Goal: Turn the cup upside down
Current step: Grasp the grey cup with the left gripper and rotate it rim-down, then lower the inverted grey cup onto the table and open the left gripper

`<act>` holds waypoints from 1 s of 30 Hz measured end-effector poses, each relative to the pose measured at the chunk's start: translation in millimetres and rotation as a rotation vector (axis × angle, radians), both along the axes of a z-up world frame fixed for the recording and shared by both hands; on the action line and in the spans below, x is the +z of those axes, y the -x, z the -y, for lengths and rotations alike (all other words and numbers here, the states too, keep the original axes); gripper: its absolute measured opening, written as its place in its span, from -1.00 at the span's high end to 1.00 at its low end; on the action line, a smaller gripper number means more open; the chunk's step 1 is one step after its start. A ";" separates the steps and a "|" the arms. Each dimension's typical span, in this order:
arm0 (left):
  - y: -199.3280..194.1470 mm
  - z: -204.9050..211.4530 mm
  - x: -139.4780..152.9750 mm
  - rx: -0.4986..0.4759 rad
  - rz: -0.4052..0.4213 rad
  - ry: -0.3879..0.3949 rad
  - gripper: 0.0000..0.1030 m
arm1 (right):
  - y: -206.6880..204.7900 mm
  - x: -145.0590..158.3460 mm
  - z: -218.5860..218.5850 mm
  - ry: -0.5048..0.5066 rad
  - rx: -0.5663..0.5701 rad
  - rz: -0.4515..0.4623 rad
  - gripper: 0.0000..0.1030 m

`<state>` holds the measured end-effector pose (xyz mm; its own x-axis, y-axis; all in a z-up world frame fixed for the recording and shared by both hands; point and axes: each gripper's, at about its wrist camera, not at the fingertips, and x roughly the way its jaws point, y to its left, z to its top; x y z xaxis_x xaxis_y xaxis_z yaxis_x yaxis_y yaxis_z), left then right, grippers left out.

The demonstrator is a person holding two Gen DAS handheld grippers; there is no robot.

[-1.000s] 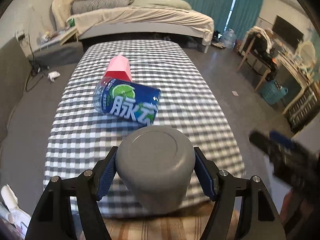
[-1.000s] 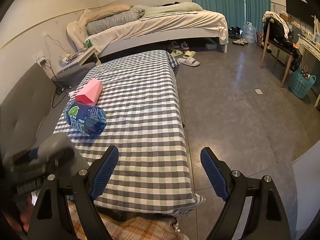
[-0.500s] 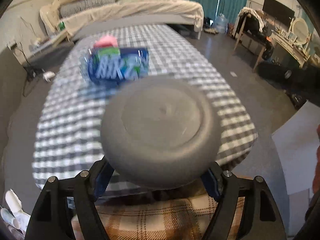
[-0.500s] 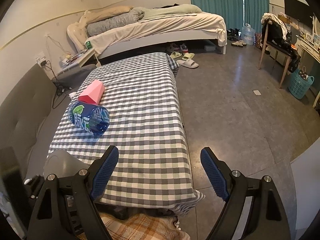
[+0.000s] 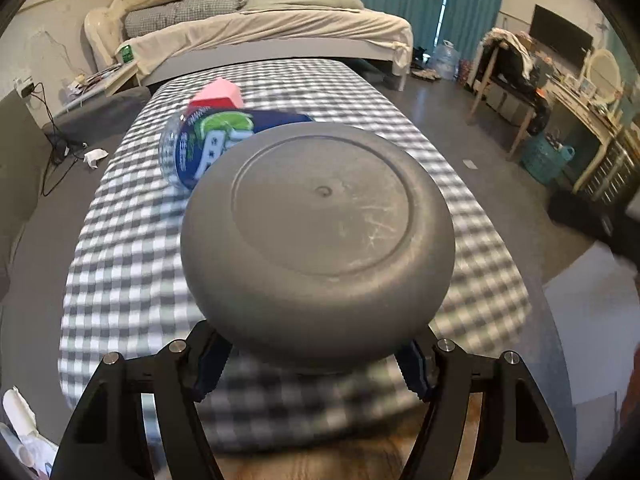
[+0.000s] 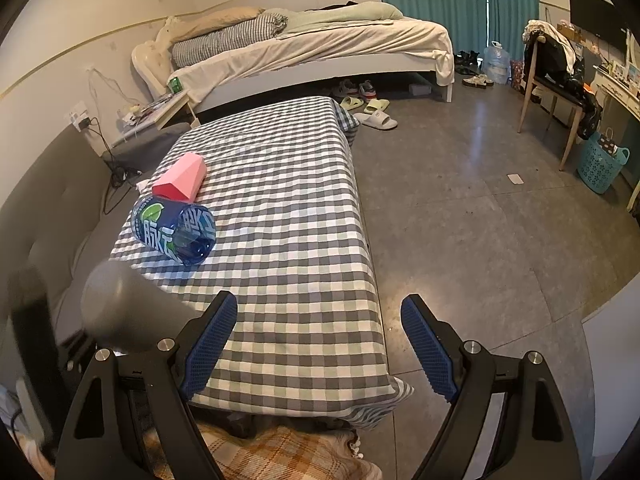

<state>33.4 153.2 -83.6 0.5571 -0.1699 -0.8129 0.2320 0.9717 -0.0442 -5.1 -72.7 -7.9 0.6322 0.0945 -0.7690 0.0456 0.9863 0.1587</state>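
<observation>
My left gripper is shut on a grey cup and holds it in the air above the near end of the checked table. The cup's flat base faces the camera and fills the middle of the left wrist view; its mouth is hidden. The cup also shows blurred at the lower left of the right wrist view. My right gripper is open and empty over the table's near right corner.
A blue labelled bottle lies on its side on the table, a pink box just behind it. A bed stands at the back. A chair and a blue basket are on the right. A plaid cloth lies below.
The left gripper has lifted and tilted the cup, so its base now faces the camera and looks much larger. The right gripper has stayed open and nearly still.
</observation>
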 end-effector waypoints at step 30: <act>40.7 -47.5 30.3 0.009 0.031 0.025 -0.71 | 19.1 18.5 -20.3 0.032 0.017 0.043 -0.64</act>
